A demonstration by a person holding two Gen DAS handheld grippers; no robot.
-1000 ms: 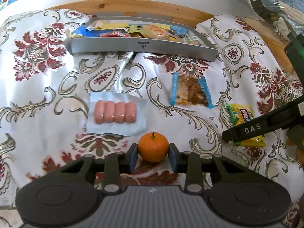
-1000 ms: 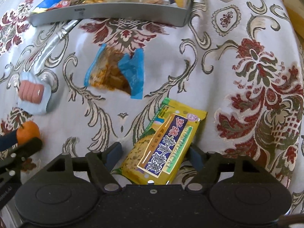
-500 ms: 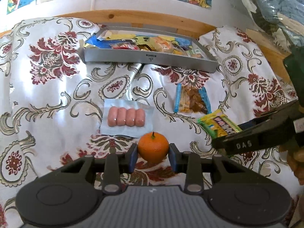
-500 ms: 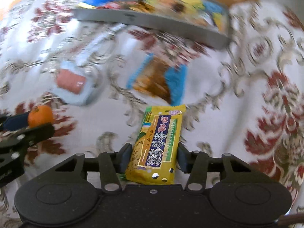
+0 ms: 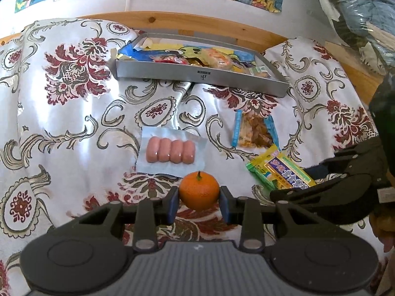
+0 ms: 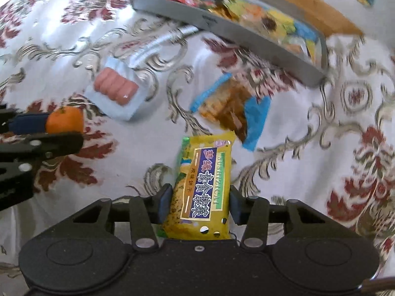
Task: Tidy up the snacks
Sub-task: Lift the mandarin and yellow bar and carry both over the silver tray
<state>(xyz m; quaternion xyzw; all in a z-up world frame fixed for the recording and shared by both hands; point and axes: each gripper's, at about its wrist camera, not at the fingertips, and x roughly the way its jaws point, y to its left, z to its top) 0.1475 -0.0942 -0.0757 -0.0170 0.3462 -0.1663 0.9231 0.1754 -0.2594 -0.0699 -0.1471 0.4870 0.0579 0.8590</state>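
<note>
Right tool clamps yellow packet lengthwise, pointing forward; left tool grips tangerine.

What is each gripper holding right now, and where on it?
Left gripper: the mandarin, jaws shut on its two sides. Right gripper: the yellow snack packet, pinched across its long edges near the lower end.
</note>
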